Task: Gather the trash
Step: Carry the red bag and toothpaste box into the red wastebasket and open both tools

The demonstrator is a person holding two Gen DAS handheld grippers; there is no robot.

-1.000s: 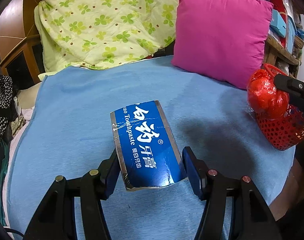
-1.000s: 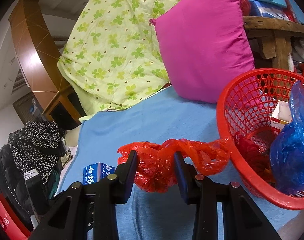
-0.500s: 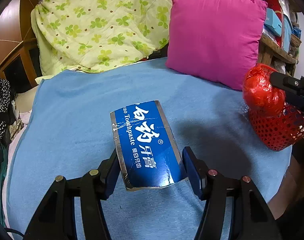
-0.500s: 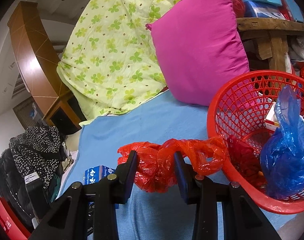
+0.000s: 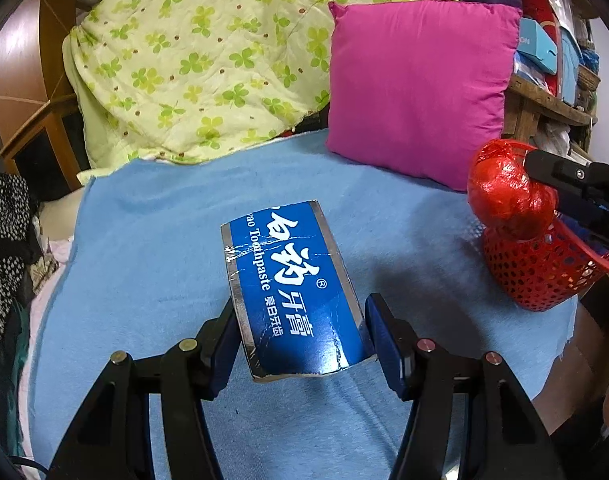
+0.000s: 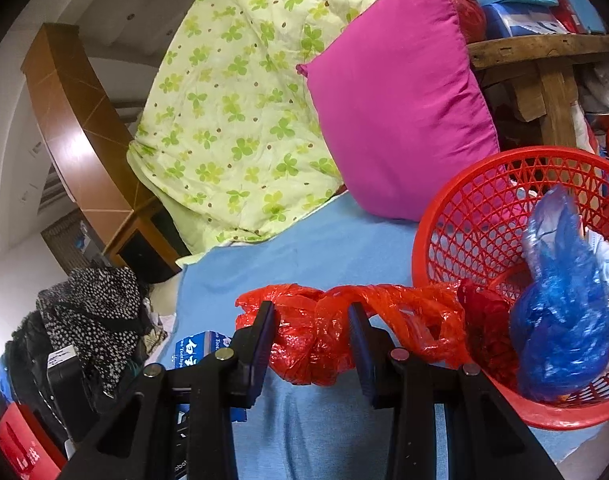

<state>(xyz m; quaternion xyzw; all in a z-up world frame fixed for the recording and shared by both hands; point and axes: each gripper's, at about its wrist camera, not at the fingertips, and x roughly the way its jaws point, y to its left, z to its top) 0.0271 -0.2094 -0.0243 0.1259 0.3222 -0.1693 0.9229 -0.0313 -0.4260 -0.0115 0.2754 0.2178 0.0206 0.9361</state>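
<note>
My right claw (image 6: 310, 340) is clamped on a crumpled red bag (image 6: 344, 332), held over the blue cover (image 6: 316, 248) just left of the red basket (image 6: 504, 408), whose near rim the bag's loose end is touching or overhanging. My left claw (image 5: 302, 330) is clamped on a flattened blue toothpaste box (image 5: 292, 288), held above the middle of the cover, well left of the basket. I judge this the carry-to-basket step: next the bag must go right, past the rim and above the blue bag (image 6: 560, 320) inside, before I part the jaws, then the box follows.
</note>
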